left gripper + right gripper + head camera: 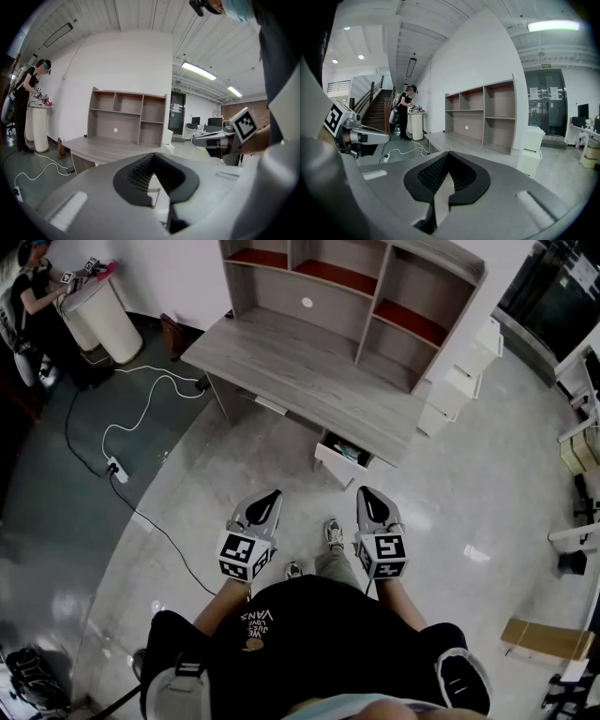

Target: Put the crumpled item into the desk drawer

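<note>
A grey desk (300, 371) with a shelf hutch stands ahead of me. One drawer (339, 463) under its right end is pulled open, and something dark and teal (349, 452) lies inside; I cannot tell what it is. My left gripper (273, 494) and right gripper (365, 492) are held side by side over the floor, short of the drawer, pointing at the desk. Both are shut with nothing between their jaws. In the left gripper view the closed left gripper (153, 155) faces the desk (108, 147), with the right gripper (211, 139) beside it. The right gripper view shows its jaws together.
A person stands at a white cylindrical bin (98, 320) far left. A white cable and power strip (117, 468) lie on the floor left of the desk. A white drawer unit (459, 381) stands right of the desk. A wooden board (548, 638) lies at the lower right.
</note>
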